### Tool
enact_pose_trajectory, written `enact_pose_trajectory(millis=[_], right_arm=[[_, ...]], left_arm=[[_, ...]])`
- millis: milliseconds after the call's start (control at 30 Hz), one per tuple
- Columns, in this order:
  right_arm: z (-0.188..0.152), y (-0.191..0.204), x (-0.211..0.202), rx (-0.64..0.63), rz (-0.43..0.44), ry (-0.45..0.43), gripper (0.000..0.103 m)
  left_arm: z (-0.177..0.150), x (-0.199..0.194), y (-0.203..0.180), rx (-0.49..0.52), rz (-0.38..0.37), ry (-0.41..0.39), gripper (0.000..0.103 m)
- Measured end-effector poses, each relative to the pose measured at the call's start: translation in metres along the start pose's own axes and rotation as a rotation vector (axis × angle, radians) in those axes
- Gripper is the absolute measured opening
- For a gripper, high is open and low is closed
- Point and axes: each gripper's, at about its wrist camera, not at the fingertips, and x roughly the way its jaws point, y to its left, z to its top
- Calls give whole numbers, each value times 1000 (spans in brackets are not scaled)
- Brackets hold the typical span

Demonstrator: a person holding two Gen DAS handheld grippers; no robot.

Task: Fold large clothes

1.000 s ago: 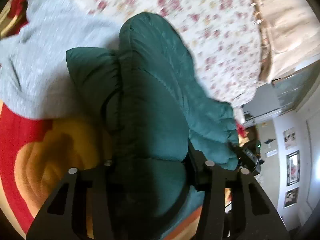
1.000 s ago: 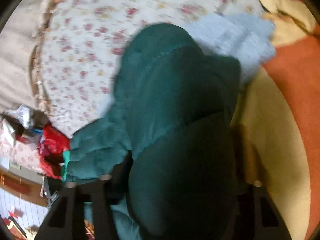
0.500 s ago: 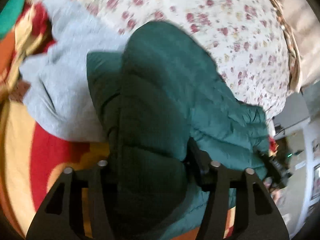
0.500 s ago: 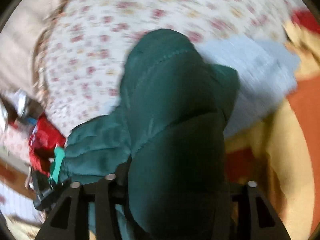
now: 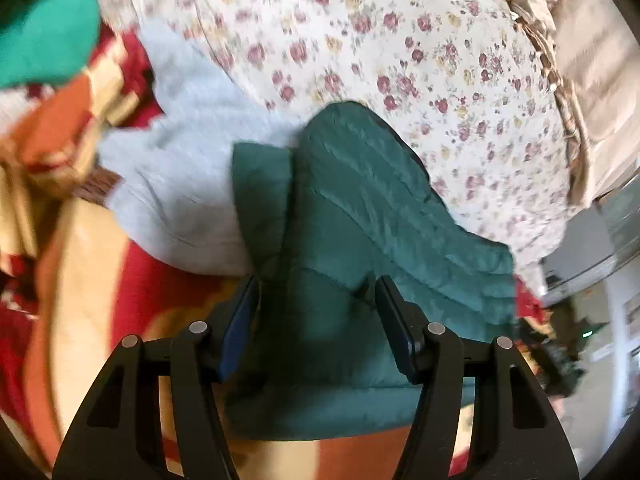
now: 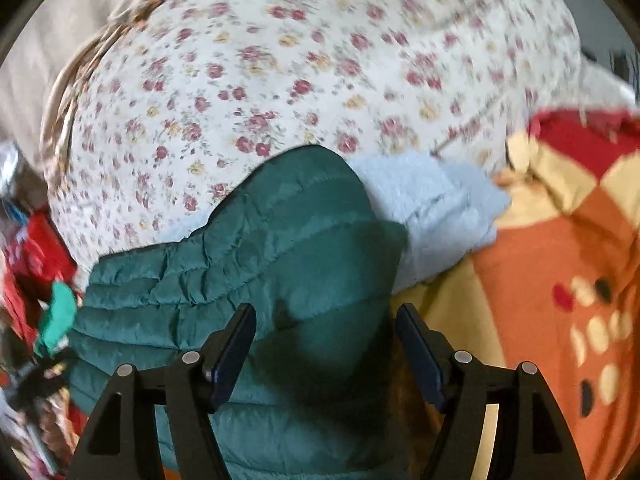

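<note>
Floral bedspread (image 5: pixel 400 40) covered the bed, braided trim (image 5: pixel 560 80) along its edge. Red, orange and cream blanket (image 6: pixel 560 280) lay alongside. Framed pictures (image 5: pixel 634 312) hung on a pale wall. Daylight, soft.

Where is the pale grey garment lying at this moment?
In the left wrist view the pale grey garment lies left of the green puffer jacket, partly under it, between the floral sheet and the red-and-yellow blanket.

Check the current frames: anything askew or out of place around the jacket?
The green jacket lies bunched, partly overlapping a light grey sweater rather than on clear bedding. One quilted part sticks out sideways. Both the left gripper and right gripper are open.
</note>
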Motion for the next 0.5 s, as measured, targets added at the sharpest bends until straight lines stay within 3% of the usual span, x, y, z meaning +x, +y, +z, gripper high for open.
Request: enact_pose_trajectory(millis=[100,200,333,500], right_arm=[[-1,8,10,-47,-5,2,70],[-5,4,35,-68,-37,54,70],[-9,-1,71,-109,-93,113,73],[-4,2,56,-151,-169,82,74]], left_arm=[[-11,6,-4,77,66,58,41],[-23,17,3,98,122,92,41],[-28,18,13,90,101,111,41],[-26,8,14,64,63,88,41]])
